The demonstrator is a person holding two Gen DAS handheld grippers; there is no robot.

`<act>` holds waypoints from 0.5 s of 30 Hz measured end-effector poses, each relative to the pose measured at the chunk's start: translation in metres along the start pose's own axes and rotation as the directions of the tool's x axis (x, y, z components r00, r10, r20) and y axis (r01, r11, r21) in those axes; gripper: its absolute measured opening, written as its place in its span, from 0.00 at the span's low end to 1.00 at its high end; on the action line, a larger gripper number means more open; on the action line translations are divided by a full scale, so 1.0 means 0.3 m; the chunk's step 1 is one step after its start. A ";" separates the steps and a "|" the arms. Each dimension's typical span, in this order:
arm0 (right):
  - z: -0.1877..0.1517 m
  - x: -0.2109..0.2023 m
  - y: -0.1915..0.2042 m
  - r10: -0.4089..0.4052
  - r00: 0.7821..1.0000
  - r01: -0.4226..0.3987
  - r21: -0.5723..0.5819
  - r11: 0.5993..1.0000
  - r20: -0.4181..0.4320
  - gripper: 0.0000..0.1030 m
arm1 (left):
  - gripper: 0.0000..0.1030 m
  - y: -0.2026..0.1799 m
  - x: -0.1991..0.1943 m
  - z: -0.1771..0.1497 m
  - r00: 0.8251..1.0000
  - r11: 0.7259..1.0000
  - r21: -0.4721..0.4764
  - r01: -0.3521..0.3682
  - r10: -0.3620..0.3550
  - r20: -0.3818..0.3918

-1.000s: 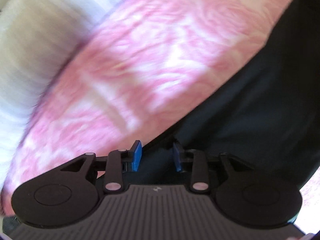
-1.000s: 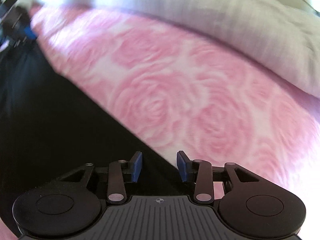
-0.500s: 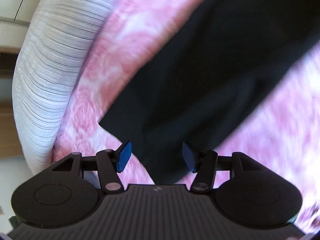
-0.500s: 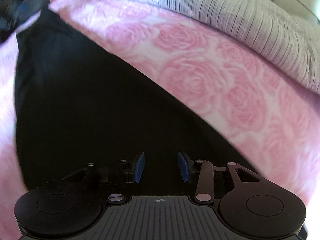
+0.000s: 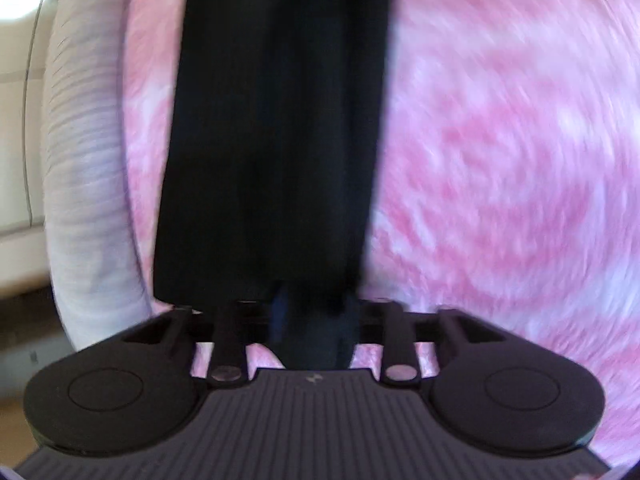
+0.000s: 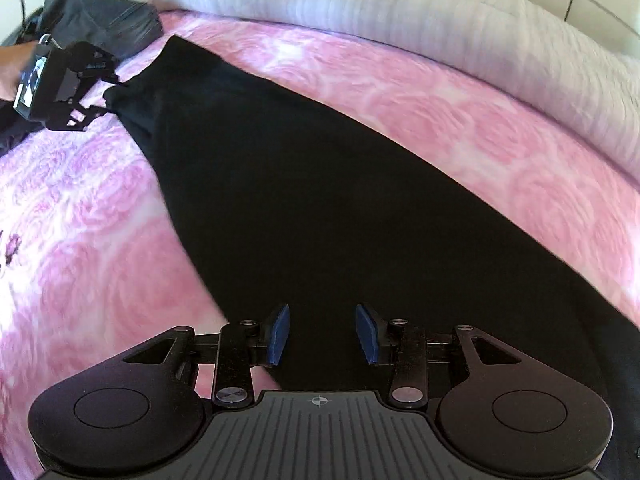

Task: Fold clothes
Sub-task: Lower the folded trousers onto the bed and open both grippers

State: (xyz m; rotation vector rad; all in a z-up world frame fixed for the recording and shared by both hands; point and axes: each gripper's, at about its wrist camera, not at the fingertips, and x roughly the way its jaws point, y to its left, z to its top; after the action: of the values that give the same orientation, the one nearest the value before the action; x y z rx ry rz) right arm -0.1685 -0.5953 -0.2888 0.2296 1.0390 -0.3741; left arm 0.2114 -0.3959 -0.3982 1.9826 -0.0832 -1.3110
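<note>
Rose-pink bedspread (image 6: 460, 136) under black garment (image 6: 320, 208) — striped white duvet (image 6: 400, 4) behind.

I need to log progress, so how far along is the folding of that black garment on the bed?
Early stage. Done: the black garment lies stretched long over the pink rose bedspread. In hand: the left tool pinches its far end, where the cloth bunches; the right tool is open above the near end. Left: no crosswise fold shows yet. Dark clothes sit heaped beyond, by the striped grey bedding.

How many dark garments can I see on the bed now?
2: a long black garment stretched across the pink bedspread, and a dark grey heap at the far left corner. More may be hidden.
</note>
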 end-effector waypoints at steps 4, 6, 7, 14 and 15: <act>0.108 0.079 0.151 -0.016 1.000 0.017 0.048 0.999 -0.019 0.40 | 0.01 0.001 -0.011 -0.094 0.996 0.999 -0.031 -0.042 0.044 0.078; 0.180 0.118 0.229 -0.009 1.000 0.010 0.028 1.000 -0.024 0.40 | 0.01 0.008 -0.013 -0.139 0.993 0.996 -0.068 -0.062 0.068 0.092; 0.215 0.133 0.265 0.005 1.000 -0.004 0.015 1.000 -0.020 0.40 | 0.01 0.004 -0.011 -0.150 0.993 0.996 -0.074 -0.057 0.064 0.099; 0.462 0.273 0.458 0.084 0.996 -0.084 -0.085 0.993 -0.007 0.40 | 0.06 -0.001 0.019 -0.157 0.993 0.991 -0.127 -0.041 0.055 0.103; 0.499 0.296 0.474 0.095 0.995 -0.095 -0.108 0.990 0.001 0.40 | 0.07 -0.002 0.026 -0.157 0.994 0.990 -0.137 -0.040 0.053 0.097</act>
State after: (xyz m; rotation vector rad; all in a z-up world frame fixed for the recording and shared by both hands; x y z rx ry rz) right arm 0.0484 -0.5361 -0.2911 0.1799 1.0348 -0.2315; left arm 0.2532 -0.3733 -0.3953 1.7912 -0.0859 -1.3498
